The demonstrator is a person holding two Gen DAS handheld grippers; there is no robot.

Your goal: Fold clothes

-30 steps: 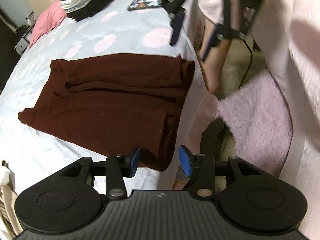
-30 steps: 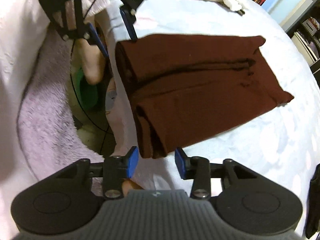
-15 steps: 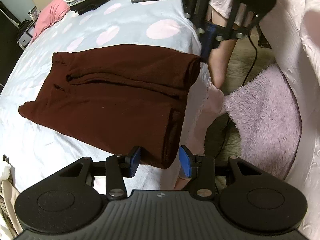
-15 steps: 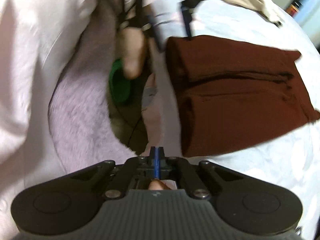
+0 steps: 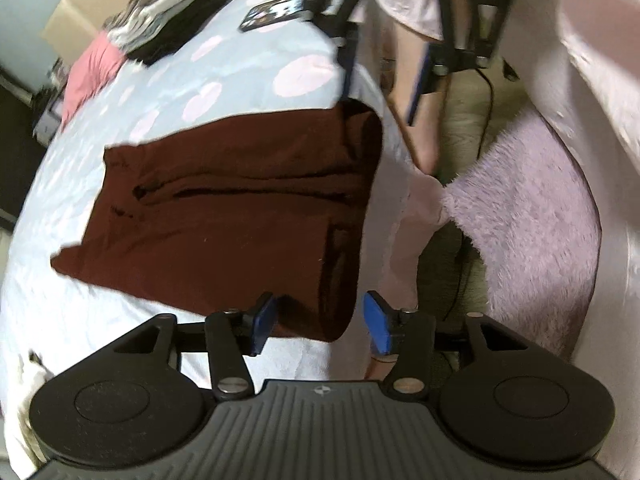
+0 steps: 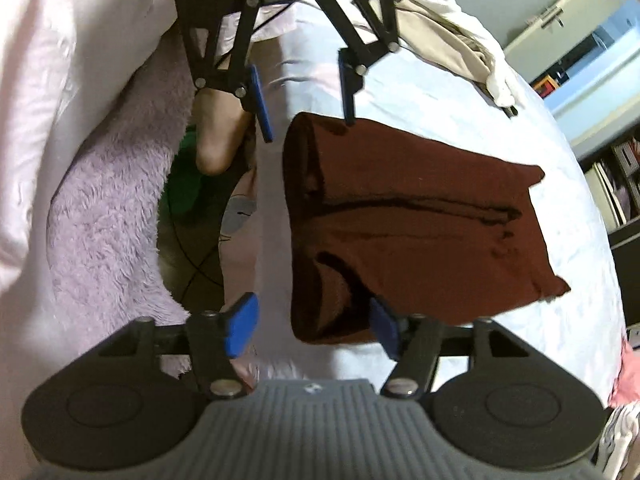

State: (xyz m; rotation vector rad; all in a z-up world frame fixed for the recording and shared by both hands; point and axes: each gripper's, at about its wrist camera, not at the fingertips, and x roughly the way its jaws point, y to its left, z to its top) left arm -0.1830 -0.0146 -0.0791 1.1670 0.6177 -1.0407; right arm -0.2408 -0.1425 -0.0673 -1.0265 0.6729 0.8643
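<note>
At the bed's near edge, your dark maroon knit garment lies folded into a flat rectangle on the pale blue bedsheet with pink blotches, its thick folded end resting right along that edge, above the fluffy lilac rug on the floor.

Your left gripper straddles one corner of that folded end, and its fingers are spreading; the cloth sits between them but neither blue pad presses it. Your right gripper stands over the other corner, its fingers also opening, with the corner between them; one pad looks close to the fabric, though I see no pinch.

What could go wrong from here, as I judge it:

- The folded end is several layers thick (you can see the stacked edges at the right-hand corner). If you close on only the top layers, the lower ones would likely stay behind and the fold would come apart as you lift.
- With the garment so near the edge, a pull toward you could drag it off the bed onto the rug.
- If one gripper catches its corner and the other misses, the next fold would probably go down skewed.
- The maroon knit looks soft and grippy, so it may pull the sheet up with it.
</note>
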